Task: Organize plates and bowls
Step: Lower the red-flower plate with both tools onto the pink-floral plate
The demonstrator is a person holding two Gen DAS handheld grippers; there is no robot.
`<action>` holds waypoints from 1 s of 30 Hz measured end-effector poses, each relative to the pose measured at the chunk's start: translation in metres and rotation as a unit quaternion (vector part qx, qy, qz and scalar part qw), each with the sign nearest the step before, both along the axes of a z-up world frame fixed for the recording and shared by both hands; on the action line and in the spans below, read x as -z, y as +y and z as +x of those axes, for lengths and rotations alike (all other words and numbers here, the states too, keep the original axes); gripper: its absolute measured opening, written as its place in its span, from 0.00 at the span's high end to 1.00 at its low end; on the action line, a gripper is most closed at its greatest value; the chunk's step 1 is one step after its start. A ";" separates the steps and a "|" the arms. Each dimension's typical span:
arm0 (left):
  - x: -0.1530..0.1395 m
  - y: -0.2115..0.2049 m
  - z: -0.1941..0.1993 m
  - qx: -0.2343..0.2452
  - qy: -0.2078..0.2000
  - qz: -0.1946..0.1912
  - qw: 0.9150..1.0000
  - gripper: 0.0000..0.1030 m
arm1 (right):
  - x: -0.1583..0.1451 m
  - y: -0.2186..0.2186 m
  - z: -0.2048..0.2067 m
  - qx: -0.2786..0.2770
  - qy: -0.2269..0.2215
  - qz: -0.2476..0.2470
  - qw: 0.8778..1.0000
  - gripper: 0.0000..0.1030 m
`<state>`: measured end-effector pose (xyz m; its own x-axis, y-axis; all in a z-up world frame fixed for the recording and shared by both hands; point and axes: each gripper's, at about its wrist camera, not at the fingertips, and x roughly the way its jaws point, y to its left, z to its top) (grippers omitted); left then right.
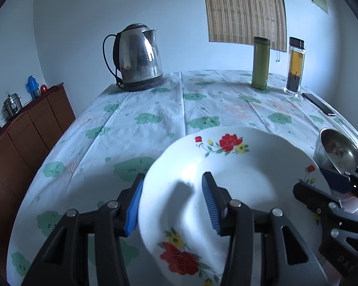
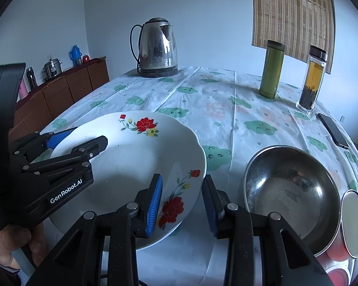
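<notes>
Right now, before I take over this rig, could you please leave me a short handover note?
Left gripper: jaws straddle the left rim of the floral plate; I cannot confirm a firm grip.
Right gripper: jaws straddle the plate's right rim, grip likewise unconfirmed.
Things: the plate is at the near side of the table; the steel bowl is to its right, empty.
Done: nothing is stacked yet.
Left: secure the plate, then probably stack it with the bowl.

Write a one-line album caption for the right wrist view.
Two handheld grippers, left and right, straddle opposite rims of a flowered plate, beside a steel bowl.
</notes>
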<state>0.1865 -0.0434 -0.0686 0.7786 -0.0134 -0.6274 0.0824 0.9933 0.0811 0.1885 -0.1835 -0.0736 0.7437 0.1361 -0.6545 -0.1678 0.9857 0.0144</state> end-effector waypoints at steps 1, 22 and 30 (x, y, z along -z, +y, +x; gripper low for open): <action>0.001 0.000 0.001 -0.001 0.001 0.000 1.000 0.55 | 0.001 0.001 0.000 -0.001 0.002 -0.002 1.000 0.64; 0.012 0.006 0.007 -0.003 0.031 -0.006 0.999 0.55 | 0.010 0.014 0.000 -0.002 -0.001 -0.056 0.998 0.64; 0.013 0.007 0.007 -0.003 0.035 -0.009 0.999 0.55 | 0.010 0.015 0.000 -0.003 -0.001 -0.057 0.998 0.63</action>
